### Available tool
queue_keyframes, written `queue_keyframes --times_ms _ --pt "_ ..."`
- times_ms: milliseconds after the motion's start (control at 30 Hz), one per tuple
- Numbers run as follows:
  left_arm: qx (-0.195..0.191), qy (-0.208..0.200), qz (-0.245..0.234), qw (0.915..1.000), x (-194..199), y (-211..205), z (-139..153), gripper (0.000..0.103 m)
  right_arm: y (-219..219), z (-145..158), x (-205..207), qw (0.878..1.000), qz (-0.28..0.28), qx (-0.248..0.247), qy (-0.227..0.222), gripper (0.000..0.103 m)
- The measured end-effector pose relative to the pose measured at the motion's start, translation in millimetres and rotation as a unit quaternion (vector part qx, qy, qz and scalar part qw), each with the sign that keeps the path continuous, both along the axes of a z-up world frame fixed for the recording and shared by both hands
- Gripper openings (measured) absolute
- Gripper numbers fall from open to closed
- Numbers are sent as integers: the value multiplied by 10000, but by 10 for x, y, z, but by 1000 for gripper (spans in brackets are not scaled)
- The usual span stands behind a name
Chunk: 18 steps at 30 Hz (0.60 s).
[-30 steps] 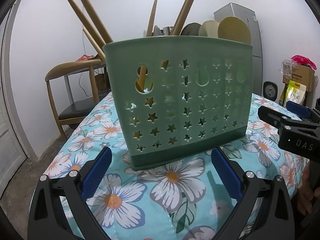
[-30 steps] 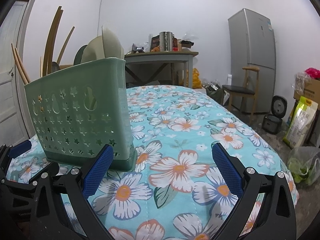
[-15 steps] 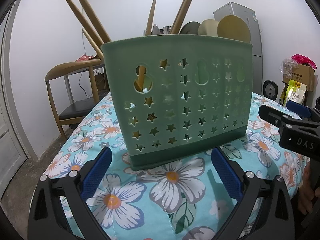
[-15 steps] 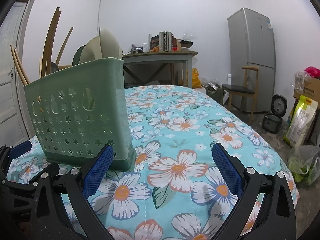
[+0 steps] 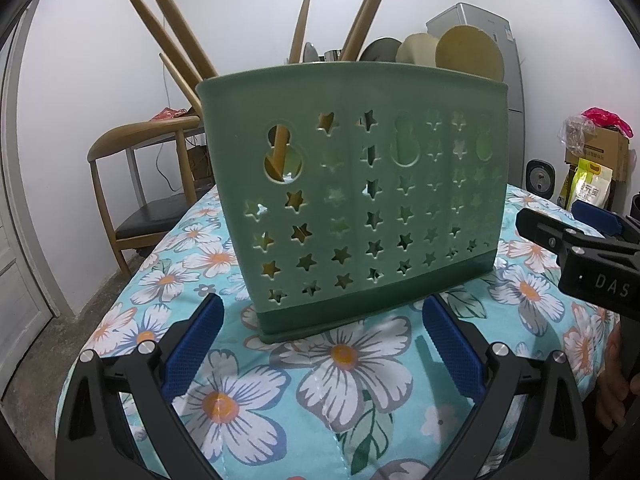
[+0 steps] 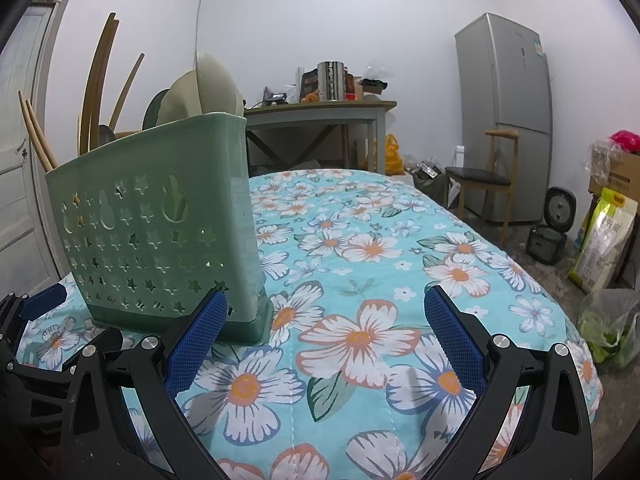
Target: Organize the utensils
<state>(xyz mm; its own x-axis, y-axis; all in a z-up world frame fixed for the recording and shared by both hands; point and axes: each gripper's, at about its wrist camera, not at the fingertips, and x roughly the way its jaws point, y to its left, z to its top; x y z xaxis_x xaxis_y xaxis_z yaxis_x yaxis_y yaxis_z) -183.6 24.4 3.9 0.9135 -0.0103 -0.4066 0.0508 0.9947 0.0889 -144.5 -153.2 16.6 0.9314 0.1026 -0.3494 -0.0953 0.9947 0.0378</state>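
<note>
Two grippers gaping, empty, left gripper (image 5: 320, 344) facing utensil basket (image 5: 356, 200), right gripper (image 6: 324, 336) beside it

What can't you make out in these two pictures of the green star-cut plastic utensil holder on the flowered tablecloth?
- Lower ends of the wooden handles: left wrist view, hidden inside the green star-cut plastic utensil holder; only one shows through a cutout.
- The pale round utensil heads: right wrist view, stems hidden by the holder wall.
- Dividers between compartments: neither view looks in from above.
- The right gripper: left wrist view, cut off by the frame edge.
</note>
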Motion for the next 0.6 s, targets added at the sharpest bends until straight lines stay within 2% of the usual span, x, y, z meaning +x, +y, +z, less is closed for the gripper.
queue_keyframes --times_ms 600 --pt "6 24 -14 10000 26 -12 -13 98 29 -17 24 10000 3 7 10 95"
